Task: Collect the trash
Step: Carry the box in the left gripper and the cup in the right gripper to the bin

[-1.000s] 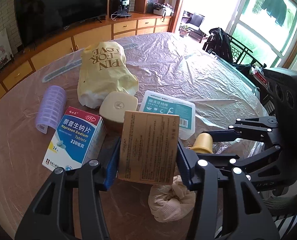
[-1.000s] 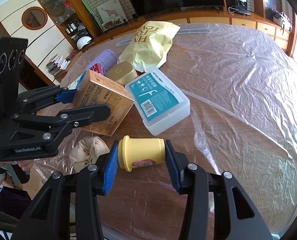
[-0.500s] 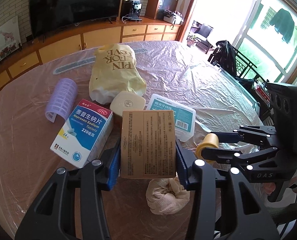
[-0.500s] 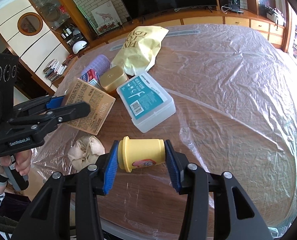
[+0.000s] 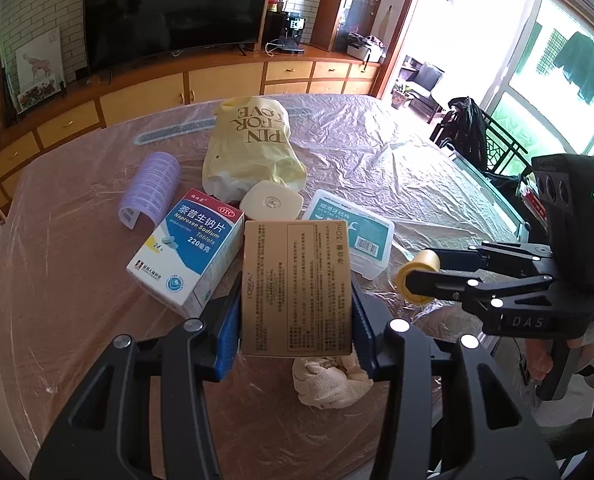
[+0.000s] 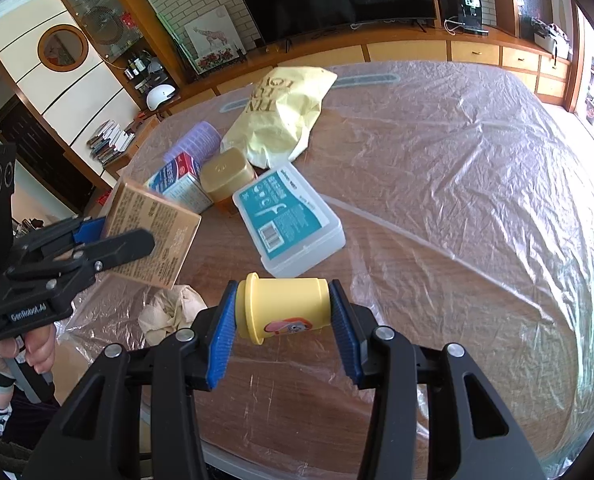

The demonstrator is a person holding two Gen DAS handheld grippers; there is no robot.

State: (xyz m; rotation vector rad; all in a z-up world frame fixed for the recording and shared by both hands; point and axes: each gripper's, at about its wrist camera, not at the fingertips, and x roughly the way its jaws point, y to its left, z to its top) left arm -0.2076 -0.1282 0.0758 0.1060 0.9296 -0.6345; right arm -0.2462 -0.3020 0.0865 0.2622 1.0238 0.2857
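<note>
My left gripper (image 5: 295,322) is shut on a tan cardboard carton (image 5: 297,288) and holds it above the table's near edge; the carton also shows in the right wrist view (image 6: 153,236). My right gripper (image 6: 283,316) is shut on a small yellow tub (image 6: 283,306), held sideways above the table; the tub also shows in the left wrist view (image 5: 419,276). A crumpled tissue (image 5: 329,380) lies on the table below the carton. A yellow printed bag (image 5: 251,148) lies further back.
On the plastic-covered wooden table (image 6: 457,184) lie a blue-and-white tablet box (image 5: 189,254), a teal dental floss box (image 6: 289,220), a cream square case (image 5: 271,202) and a purple hair roller (image 5: 151,188). A chair with dark clothes (image 5: 469,132) stands at the right.
Both grippers have risen and pulled back toward the near edge, each still holding its item. The table items now look smaller and further away.
</note>
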